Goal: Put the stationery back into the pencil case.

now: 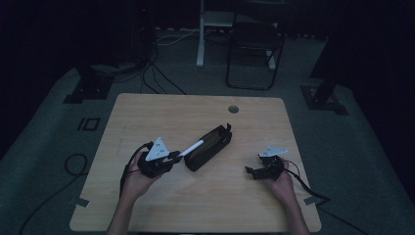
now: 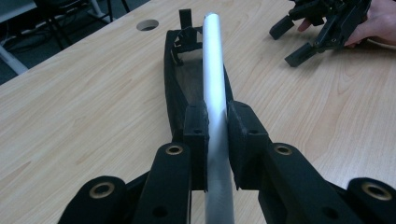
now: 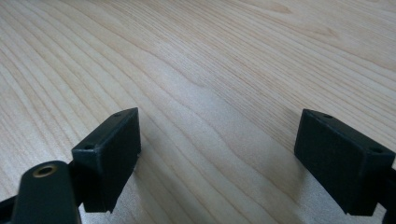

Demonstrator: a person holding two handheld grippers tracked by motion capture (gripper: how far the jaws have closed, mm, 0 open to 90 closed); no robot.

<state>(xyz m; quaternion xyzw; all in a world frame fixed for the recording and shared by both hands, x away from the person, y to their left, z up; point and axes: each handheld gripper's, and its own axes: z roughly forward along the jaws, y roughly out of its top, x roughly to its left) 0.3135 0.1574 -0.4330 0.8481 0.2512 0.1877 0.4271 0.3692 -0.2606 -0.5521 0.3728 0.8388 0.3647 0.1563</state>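
Left gripper (image 2: 217, 140) clamps a white pen (image 2: 215, 88) mid-barrel, tip aimed along the open black pouch (image 2: 175, 88) lying diagonal at bench (image 1: 147, 205) centre. Step in hand looks like inserting the pen: keep the barrel in line with the pouch's long axis, lower the tip past the zip edge, release only once the barrel is inside. Left hand (image 1: 139, 178) reaches in low from the pouch's near-left end. Right gripper (image 3: 219, 158) is wide apart, nothing between its jaws, resting near bare bench well to the right

no readable text, label, brand, number or sign appears anywhere: the frames are dim, and every surface in them looks plain and unmarked.
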